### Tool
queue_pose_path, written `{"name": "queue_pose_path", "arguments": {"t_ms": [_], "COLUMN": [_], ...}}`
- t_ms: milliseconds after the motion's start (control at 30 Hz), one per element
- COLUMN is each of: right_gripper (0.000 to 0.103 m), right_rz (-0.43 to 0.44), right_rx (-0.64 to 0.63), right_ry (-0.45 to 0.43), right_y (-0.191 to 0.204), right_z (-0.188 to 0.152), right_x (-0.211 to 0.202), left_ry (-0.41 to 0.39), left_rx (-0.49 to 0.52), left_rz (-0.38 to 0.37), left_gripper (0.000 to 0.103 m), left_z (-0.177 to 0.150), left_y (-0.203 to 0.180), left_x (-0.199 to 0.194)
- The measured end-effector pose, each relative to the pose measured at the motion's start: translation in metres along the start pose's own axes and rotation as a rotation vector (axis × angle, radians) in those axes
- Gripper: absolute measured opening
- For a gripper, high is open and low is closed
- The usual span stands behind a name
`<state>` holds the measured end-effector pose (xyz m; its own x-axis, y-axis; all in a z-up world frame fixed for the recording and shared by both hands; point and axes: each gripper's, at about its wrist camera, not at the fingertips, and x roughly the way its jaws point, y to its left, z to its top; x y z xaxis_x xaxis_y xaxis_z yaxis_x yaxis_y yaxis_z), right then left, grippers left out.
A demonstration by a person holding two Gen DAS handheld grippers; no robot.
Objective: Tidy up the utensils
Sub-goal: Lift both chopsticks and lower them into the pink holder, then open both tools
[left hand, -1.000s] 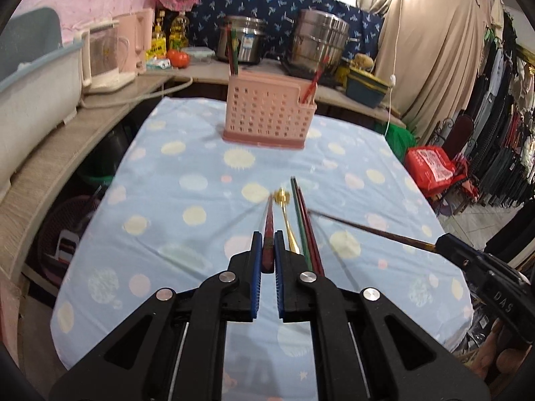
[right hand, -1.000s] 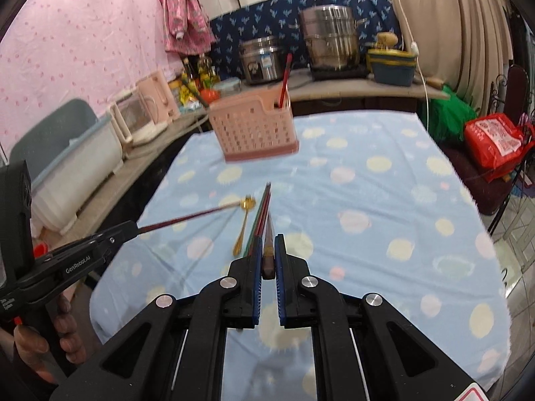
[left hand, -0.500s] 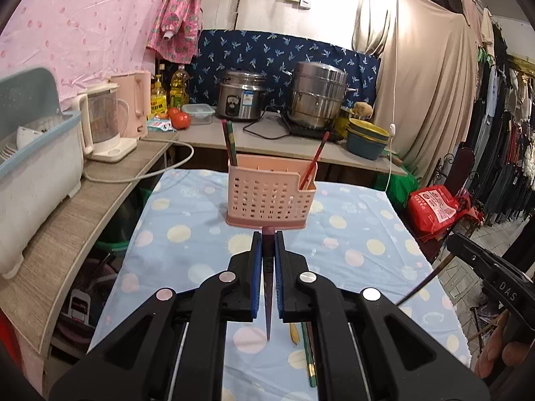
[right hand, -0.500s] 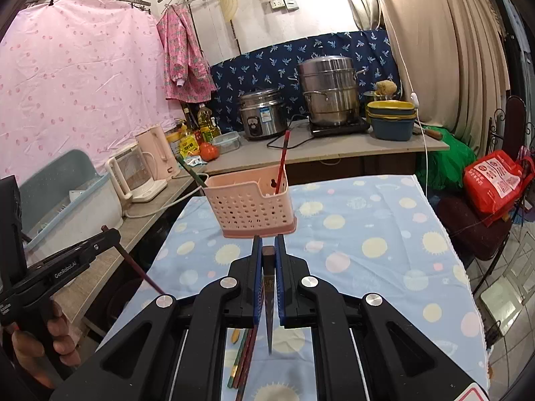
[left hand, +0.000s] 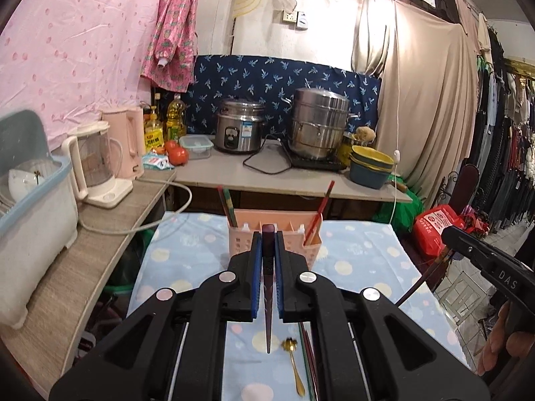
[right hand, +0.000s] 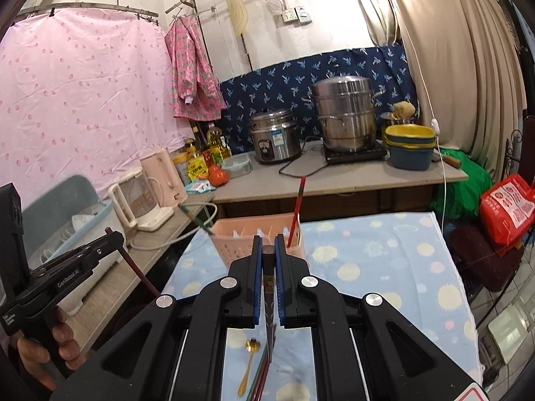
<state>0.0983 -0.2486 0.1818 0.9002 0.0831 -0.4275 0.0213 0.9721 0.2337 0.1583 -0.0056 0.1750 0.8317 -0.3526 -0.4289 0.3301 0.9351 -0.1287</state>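
My left gripper (left hand: 267, 237) is shut on a dark maroon chopstick (left hand: 267, 300) that hangs point down above the table. My right gripper (right hand: 267, 250) is shut on a dark brown chopstick (right hand: 269, 304), also hanging point down. A pink perforated utensil basket (left hand: 244, 244) stands at the far end of the table, behind both grippers, with red and green chopsticks (left hand: 319, 214) upright in it; it also shows in the right wrist view (right hand: 230, 247). A gold spoon (left hand: 294, 367) and red and green chopsticks (left hand: 309, 361) lie on the blue dotted tablecloth (left hand: 367, 257) below.
A counter behind the table holds a rice cooker (left hand: 239, 130), a steel steamer pot (left hand: 321, 123), stacked bowls (left hand: 369, 167), tomatoes and oil bottles. A side shelf at the left holds a kettle (left hand: 97, 163) and a dish rack (left hand: 30, 200). A red bag (left hand: 434, 230) sits at the right.
Both grippers have lifted their chopsticks off the table and tilted up, so the sticks now hang point down. The basket now sits right behind the fingertips.
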Motion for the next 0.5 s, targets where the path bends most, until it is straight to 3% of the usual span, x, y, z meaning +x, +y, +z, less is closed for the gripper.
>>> {"name": "queue_pose_path", "arguments": {"t_ms": [500], "right_gripper": [0.007], "right_rz": [0.029], "right_rx": [0.037], "right_ry": [-0.141], "right_y": [0.007], "right_z": [0.122], "right_x": [0.086], "left_ry": [-0.15], "left_rx": [0.005], "left_rz": [-0.019], "left_gripper": [0.007], "left_z": [0.117], "left_y": [-0.013], "left_x": [0.06]}}
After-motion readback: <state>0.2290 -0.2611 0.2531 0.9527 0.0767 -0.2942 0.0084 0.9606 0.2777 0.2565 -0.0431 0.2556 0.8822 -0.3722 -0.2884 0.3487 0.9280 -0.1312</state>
